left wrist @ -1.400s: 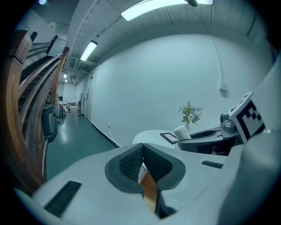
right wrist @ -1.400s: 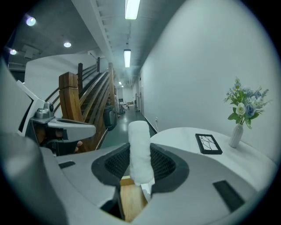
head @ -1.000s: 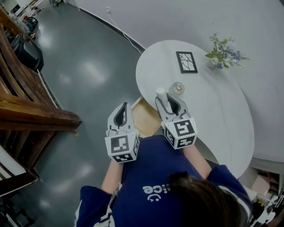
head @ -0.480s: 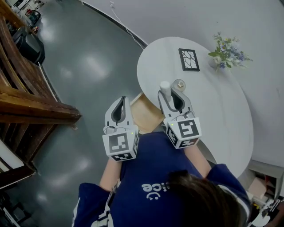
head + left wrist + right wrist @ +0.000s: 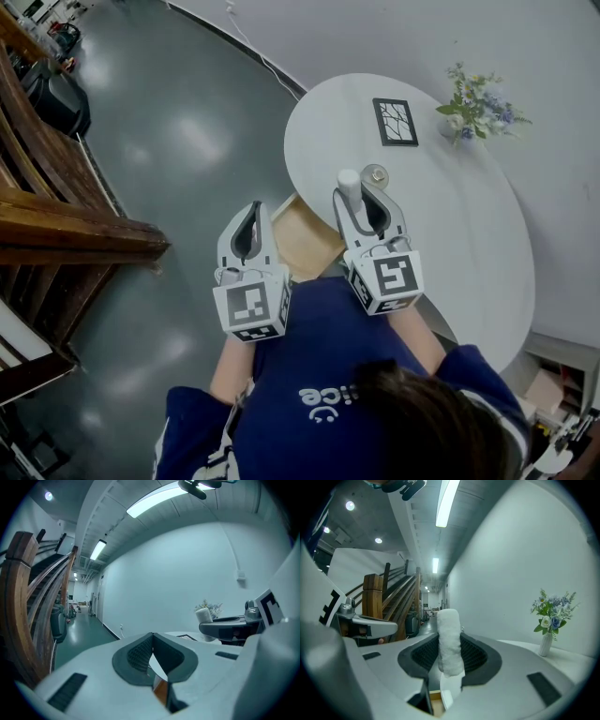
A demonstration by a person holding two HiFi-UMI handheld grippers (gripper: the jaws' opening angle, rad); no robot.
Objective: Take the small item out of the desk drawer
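My right tool (image 5: 364, 200) is clamped about half open on the white roll (image 5: 349, 184), pads pressing both sides. The roll stands upright across the jaws, its top above them. It is out of the open drawer (image 5: 305, 239), which lies lower and to my left, between the two tools. The roll seems to hang over the near edge of the bench (image 5: 450, 225), though the steep view hides its height. My left tool (image 5: 251, 228) has its jaws together and is empty, so I judge the set-down falls to the right hand, straight ahead.
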